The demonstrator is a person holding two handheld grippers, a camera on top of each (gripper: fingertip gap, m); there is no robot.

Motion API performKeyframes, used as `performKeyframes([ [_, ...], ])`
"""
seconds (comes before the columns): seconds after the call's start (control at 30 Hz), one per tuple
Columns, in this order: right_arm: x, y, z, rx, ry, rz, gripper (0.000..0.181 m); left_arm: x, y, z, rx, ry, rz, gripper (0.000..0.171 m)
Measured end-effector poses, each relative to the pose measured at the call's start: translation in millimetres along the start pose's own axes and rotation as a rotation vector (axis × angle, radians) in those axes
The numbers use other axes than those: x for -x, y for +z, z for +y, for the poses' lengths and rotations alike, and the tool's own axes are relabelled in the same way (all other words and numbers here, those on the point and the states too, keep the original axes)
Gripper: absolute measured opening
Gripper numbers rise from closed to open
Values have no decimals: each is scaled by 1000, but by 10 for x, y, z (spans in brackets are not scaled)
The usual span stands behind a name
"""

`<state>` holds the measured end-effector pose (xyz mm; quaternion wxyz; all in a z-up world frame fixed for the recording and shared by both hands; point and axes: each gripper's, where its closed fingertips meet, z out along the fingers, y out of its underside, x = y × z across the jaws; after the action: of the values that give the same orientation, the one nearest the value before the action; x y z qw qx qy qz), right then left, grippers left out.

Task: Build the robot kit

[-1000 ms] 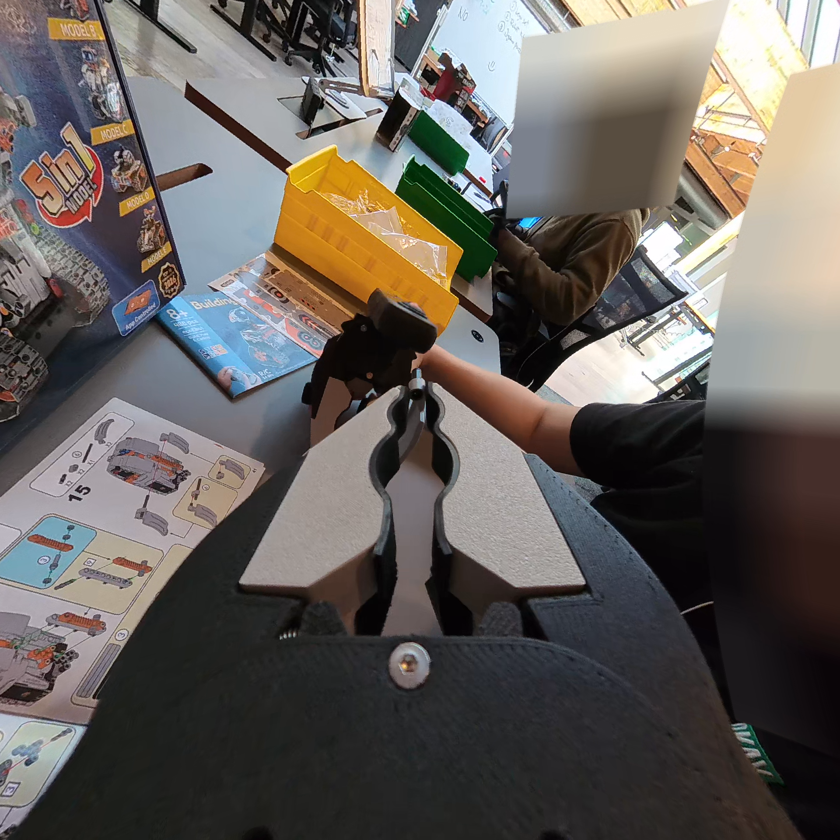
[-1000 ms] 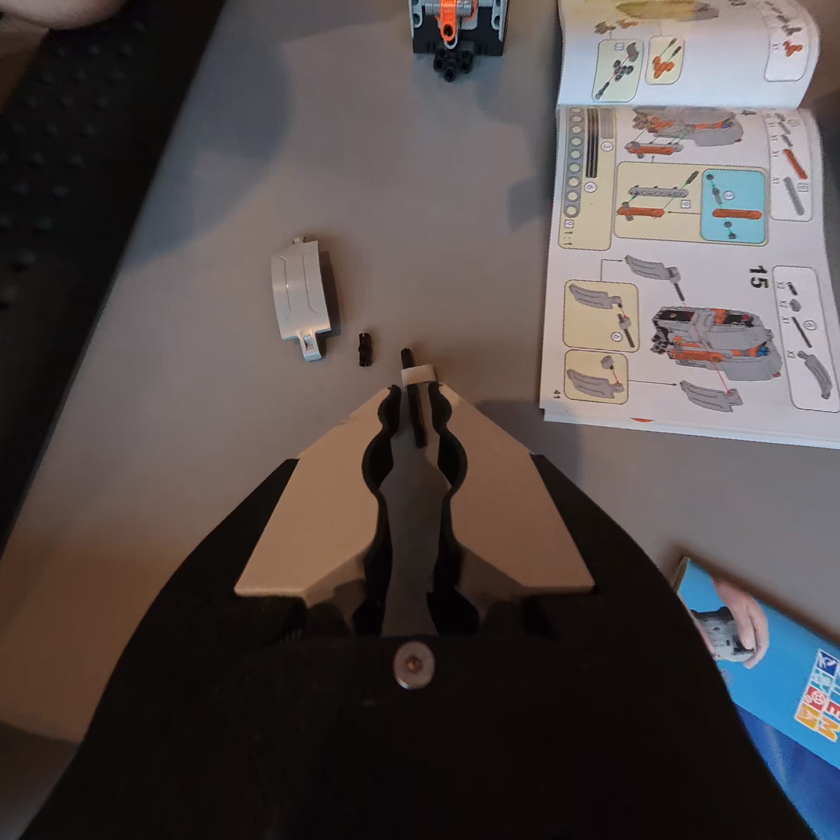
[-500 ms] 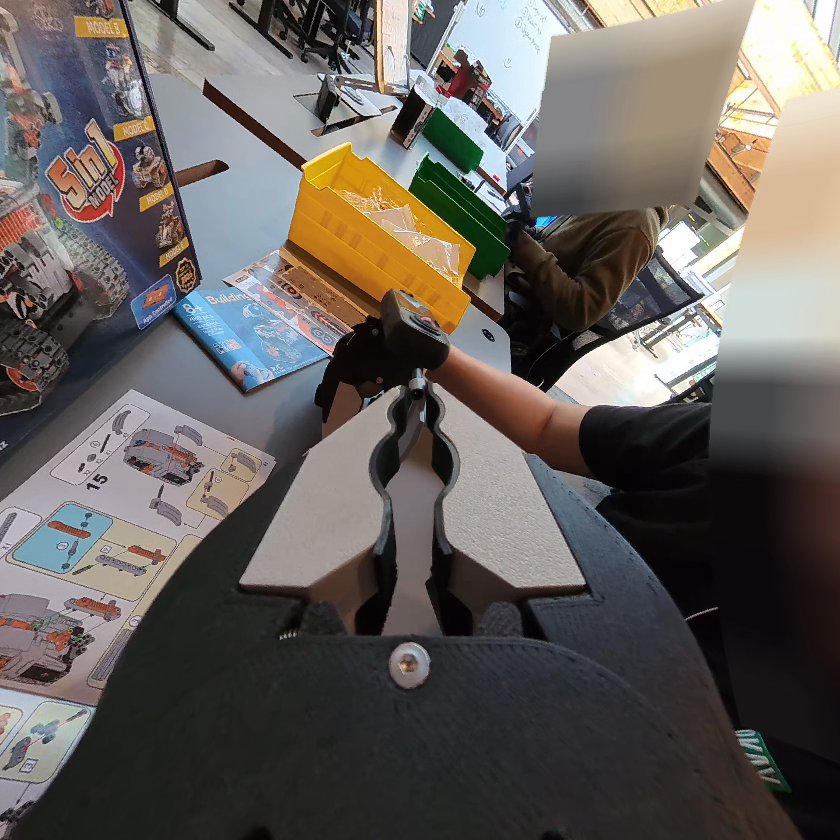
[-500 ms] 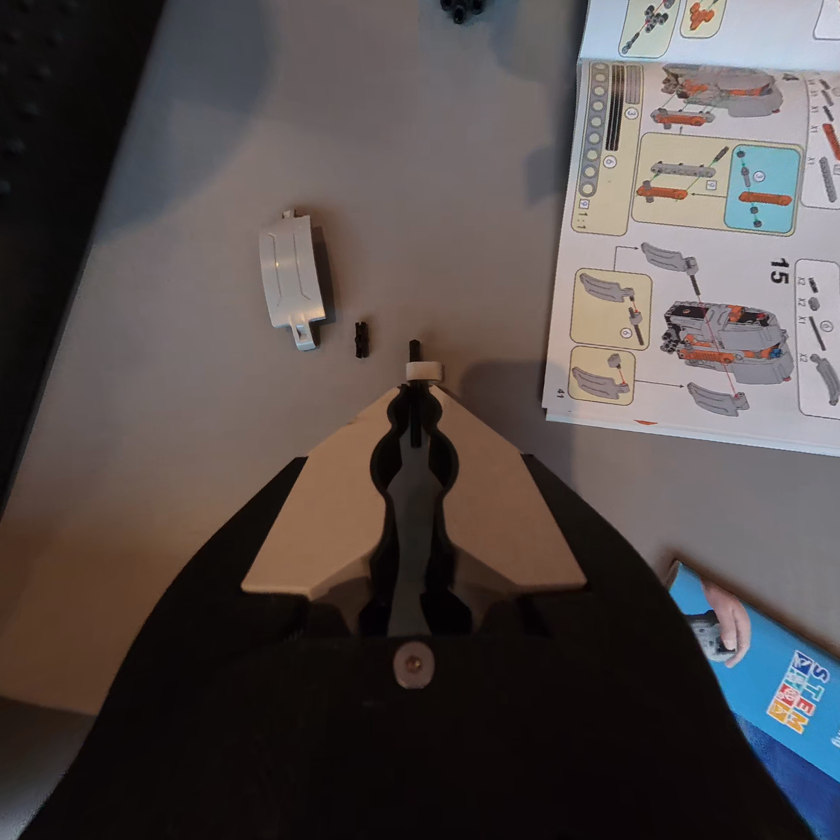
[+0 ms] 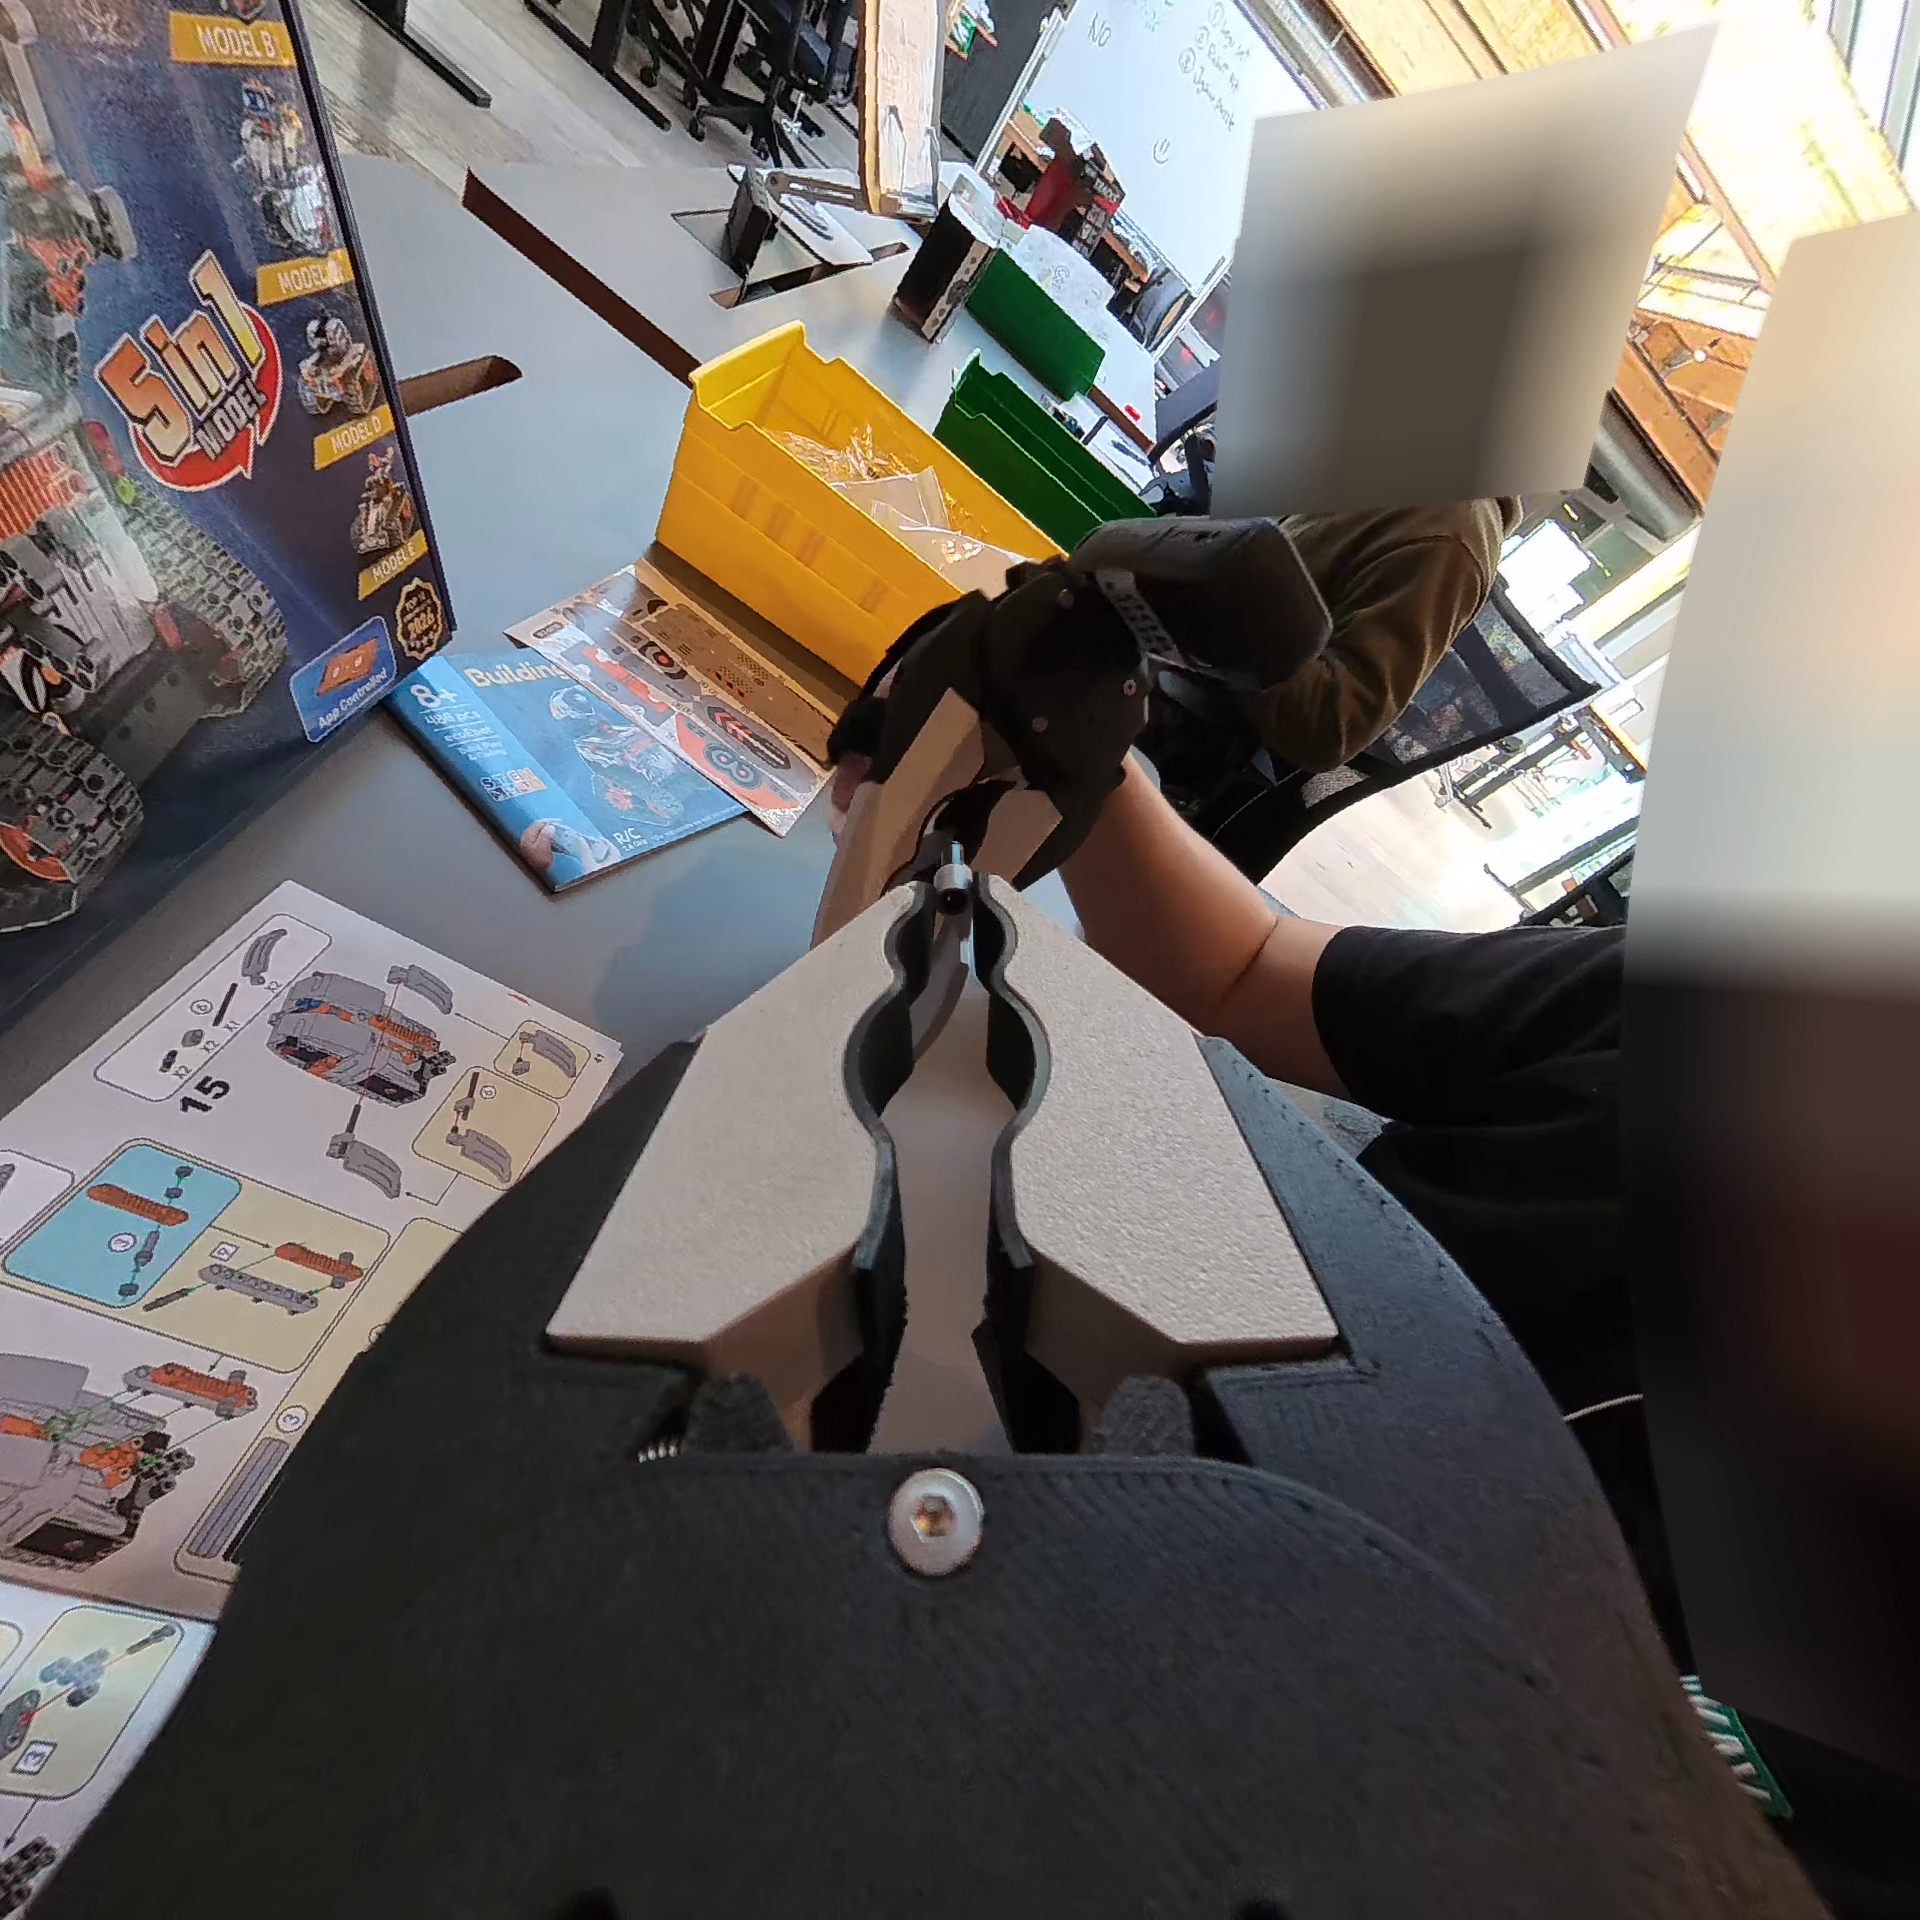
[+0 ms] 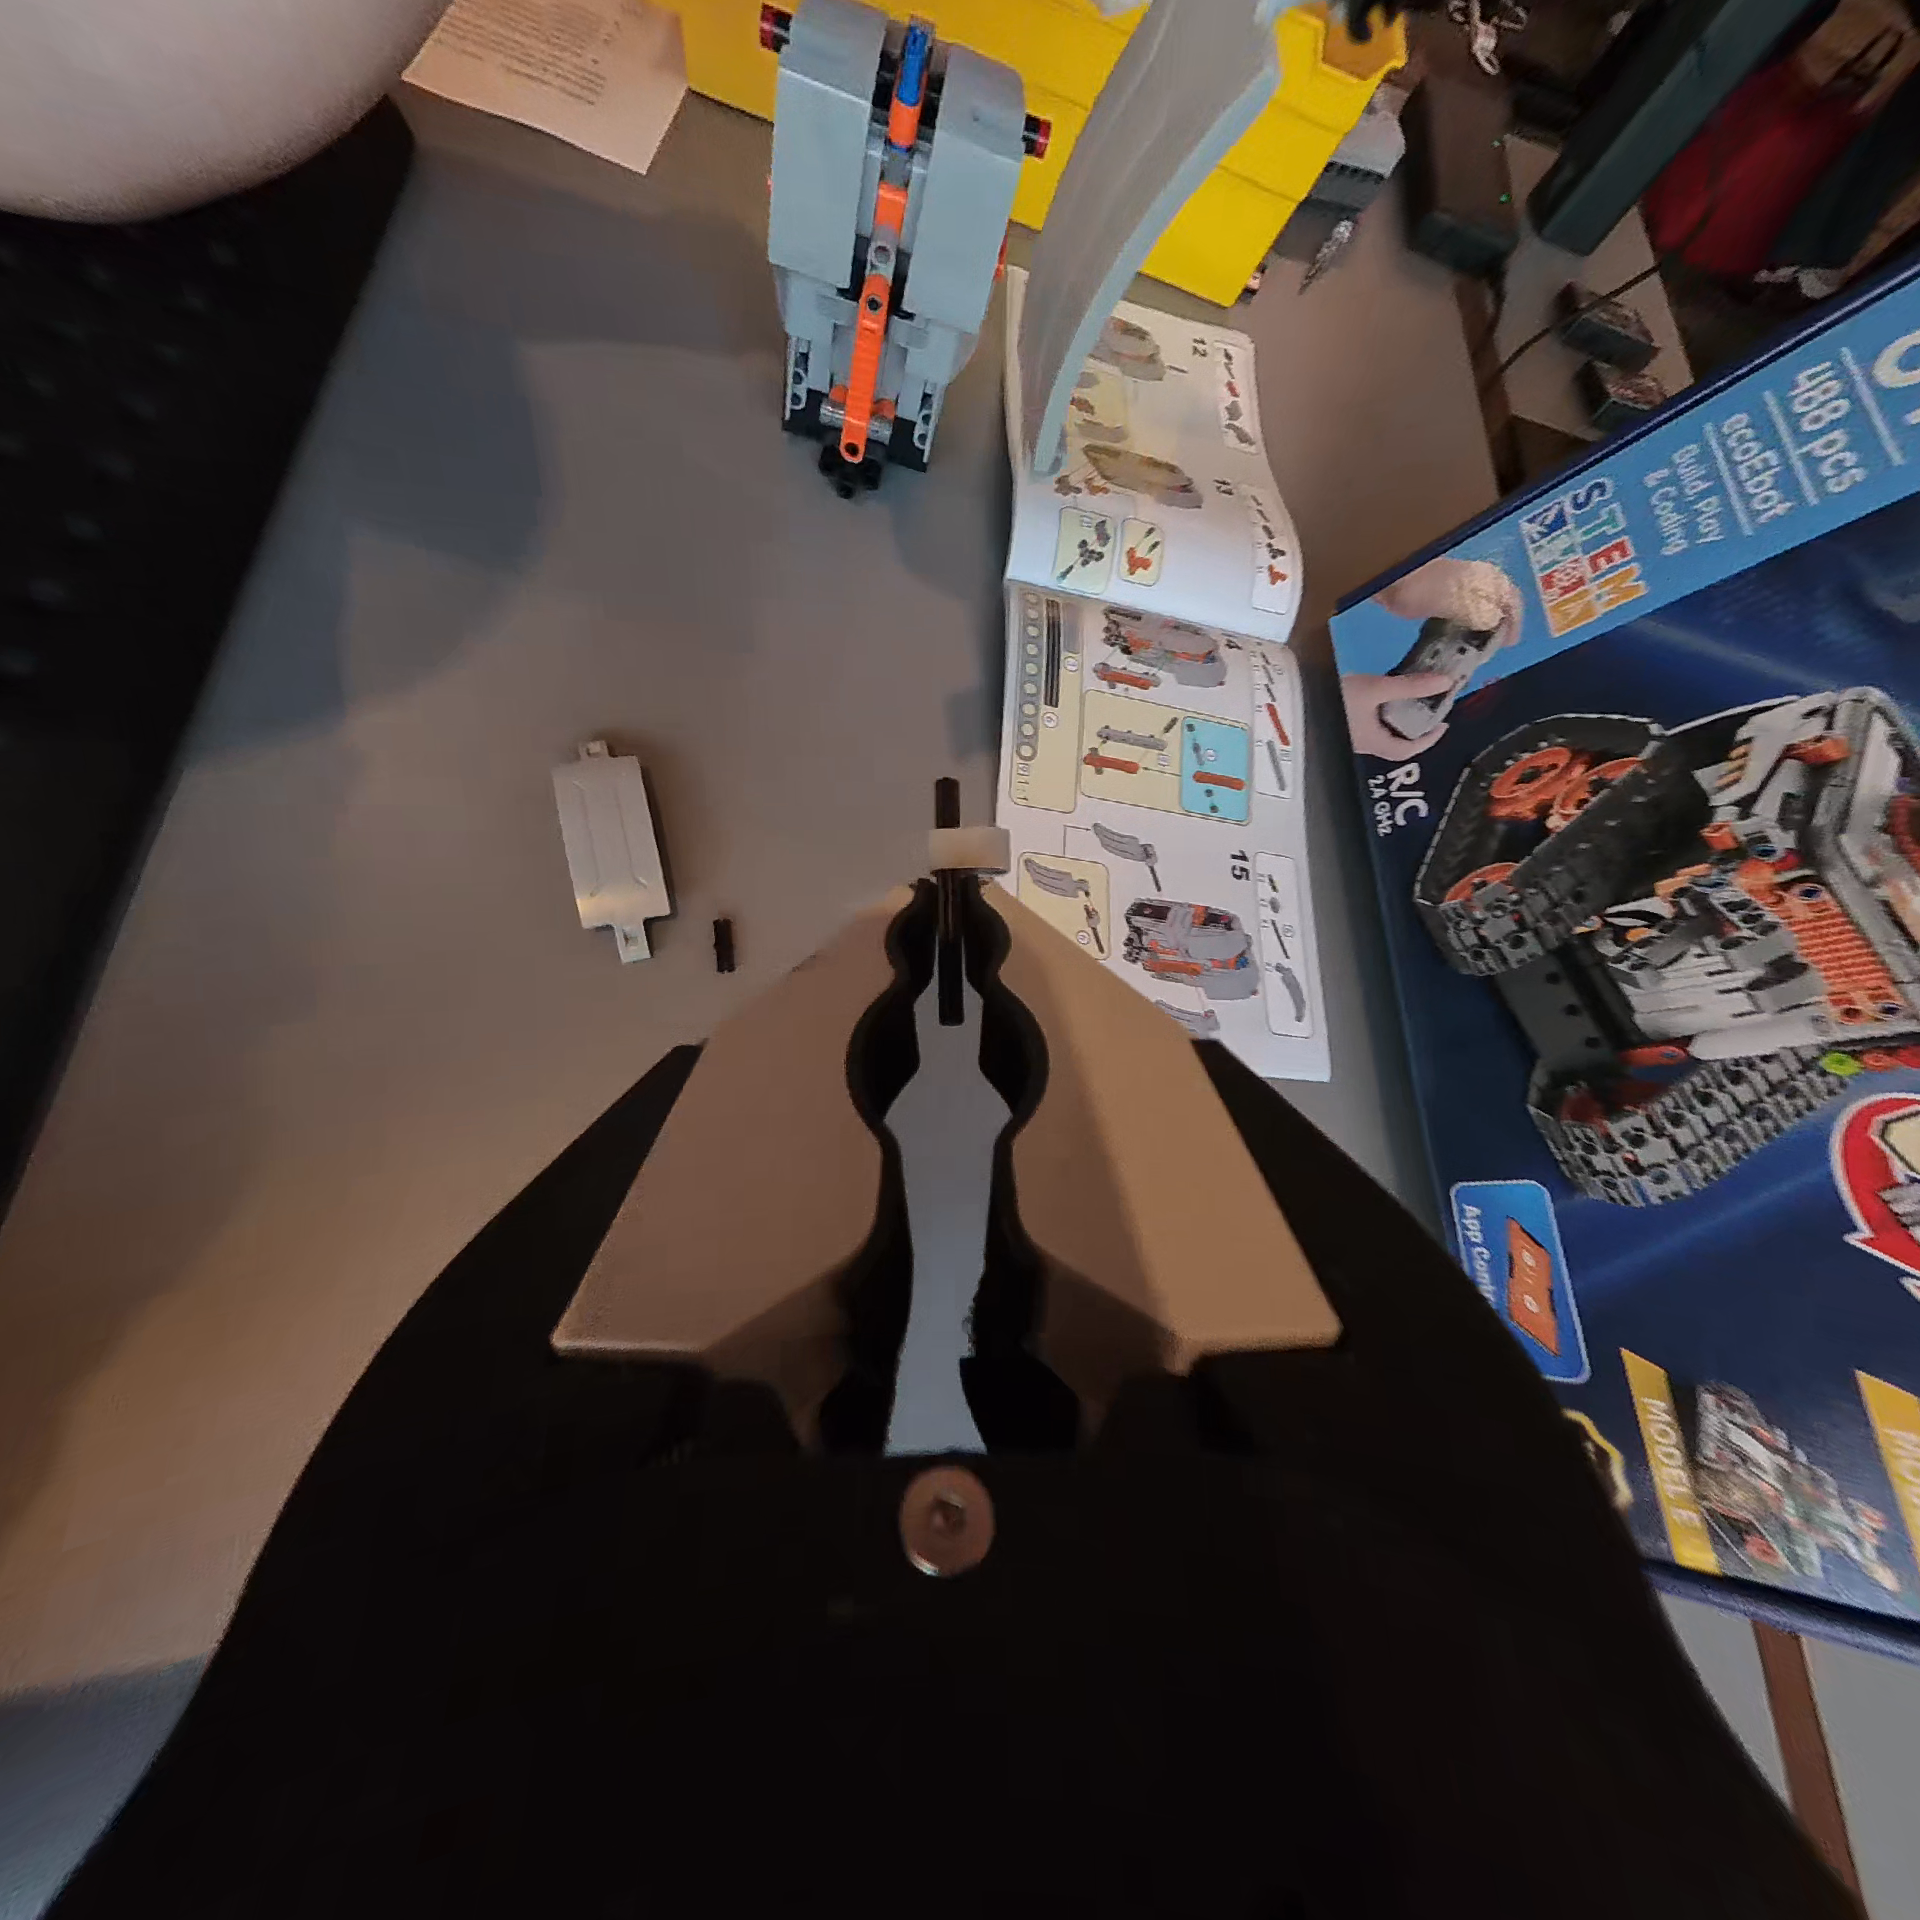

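Presently: my right gripper (image 6: 948,904) pinches a black axle (image 6: 947,935) bearing a white bushing (image 6: 967,850), above the grey table (image 6: 468,623). My left gripper (image 5: 951,909) pinches a small grey piece (image 5: 951,902), raised near the right one. Beneath: grey panel (image 6: 608,844), black pin (image 6: 723,943), open instruction booklet (image 6: 1164,748).

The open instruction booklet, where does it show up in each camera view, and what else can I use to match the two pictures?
Left wrist view: the open instruction booklet lies flat at lower left, beside the left gripper.
Right wrist view: it lies right of centre, just right of the right gripper, one page lifted.
Shared landmark: the yellow bin, upper middle on the left view, along the top edge on the right.
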<state>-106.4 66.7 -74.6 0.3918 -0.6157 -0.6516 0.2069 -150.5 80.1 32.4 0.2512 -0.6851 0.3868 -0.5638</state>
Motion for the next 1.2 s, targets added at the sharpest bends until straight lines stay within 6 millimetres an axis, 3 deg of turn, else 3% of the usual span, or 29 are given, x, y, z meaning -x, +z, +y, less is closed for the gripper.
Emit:
performKeyframes([
  [0.37,-140,-324,-354,-139,70,67,3,8,92,51,39,9,-2,5],
  [0.57,-142,-408,-467,-192,115,48,2,-12,159,81,64,25,3,5],
  [1.2,-149,-423,-483,-218,150,19,3,-33,90,21,33,46,-5,5],
])
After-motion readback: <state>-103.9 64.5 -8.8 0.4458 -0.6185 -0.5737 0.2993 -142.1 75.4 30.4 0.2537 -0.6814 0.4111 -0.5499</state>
